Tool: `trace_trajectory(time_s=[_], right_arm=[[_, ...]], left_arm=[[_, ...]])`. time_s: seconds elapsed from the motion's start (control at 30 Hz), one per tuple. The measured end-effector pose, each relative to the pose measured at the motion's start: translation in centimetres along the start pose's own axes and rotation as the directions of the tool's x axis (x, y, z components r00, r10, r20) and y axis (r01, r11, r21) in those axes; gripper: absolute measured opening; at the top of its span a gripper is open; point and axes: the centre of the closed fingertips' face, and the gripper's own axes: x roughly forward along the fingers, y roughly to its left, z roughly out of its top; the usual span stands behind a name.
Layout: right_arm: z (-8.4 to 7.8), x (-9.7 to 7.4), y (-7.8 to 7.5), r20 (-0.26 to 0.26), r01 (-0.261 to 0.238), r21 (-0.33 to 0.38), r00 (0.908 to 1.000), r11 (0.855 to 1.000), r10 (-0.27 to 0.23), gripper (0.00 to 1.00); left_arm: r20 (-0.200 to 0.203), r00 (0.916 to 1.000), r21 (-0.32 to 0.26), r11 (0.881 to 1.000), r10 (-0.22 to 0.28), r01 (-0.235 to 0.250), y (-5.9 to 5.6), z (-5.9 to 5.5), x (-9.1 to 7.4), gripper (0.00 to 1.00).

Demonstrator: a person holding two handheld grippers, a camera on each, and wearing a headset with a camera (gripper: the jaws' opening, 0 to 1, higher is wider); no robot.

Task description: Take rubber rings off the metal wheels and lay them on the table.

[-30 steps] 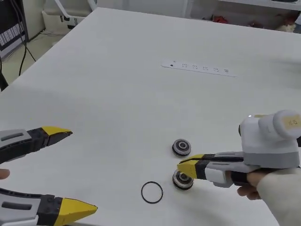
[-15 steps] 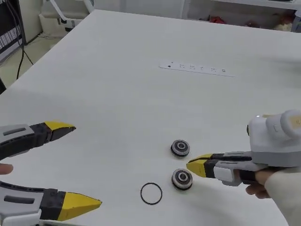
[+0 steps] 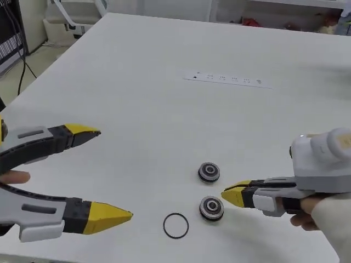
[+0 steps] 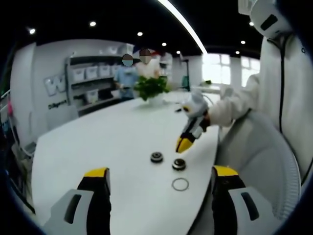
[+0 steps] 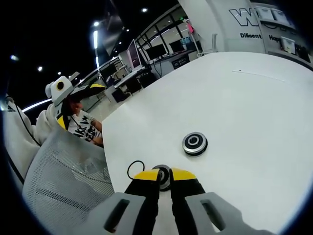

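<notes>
Two small metal wheels lie on the white table (image 3: 137, 98): a far wheel (image 3: 209, 172) (image 4: 156, 157) (image 5: 194, 143) and a near wheel (image 3: 211, 208) (image 4: 179, 164) (image 5: 163, 172). A loose black rubber ring (image 3: 175, 225) (image 4: 180, 184) (image 5: 136, 169) lies flat just left of the near wheel. My right gripper (image 3: 233, 195) (image 5: 165, 175) is shut, its yellow tips just right of the near wheel with a small gap. My left gripper (image 3: 104, 172) (image 4: 160, 172) is wide open at the left, well short of the wheels, with nothing between its fingers.
A white power strip (image 3: 227, 79) lies further back on the table. The table's near edge runs just below the ring. Shelves, a plant (image 4: 150, 88) and two people stand beyond the table's far end in the left gripper view.
My right gripper has drawn back to the right, off the near wheel. My left gripper has come forward and to the right. The wheels and ring have stayed put.
</notes>
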Motion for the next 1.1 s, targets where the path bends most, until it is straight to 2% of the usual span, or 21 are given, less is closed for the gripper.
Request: trace_trajectory(time_s=[0.33,0.63,0.83,1.1], right_arm=[[-0.3,-0.1,-0.2,-0.009,-0.003,0.005,1.0,1.0,0.003,0.06],[-0.8,-0.2,-0.4,-0.022,0.002,0.0,0.9997,1.0,-0.002,0.06],[-1.4,-0.1,-0.7,-0.046,0.0,-0.017,0.9989,1.0,-0.001,0.06],[-1.7,-0.3,-1.1,-0.047,0.007,-0.012,0.9989,1.0,-0.008,0.07]], left_arm=[[0.01,0.9989,0.074,0.996,-0.047,0.046,-0.1,2.7,2.5,0.86],[0.051,0.9938,0.119,0.989,-0.099,0.092,-0.6,5.4,5.6,0.83],[0.036,0.9861,0.146,0.977,-0.162,0.155,-1.8,6.0,8.8,0.8],[0.033,0.9795,0.124,0.973,-0.199,0.193,-2.2,5.6,12.5,0.77]])
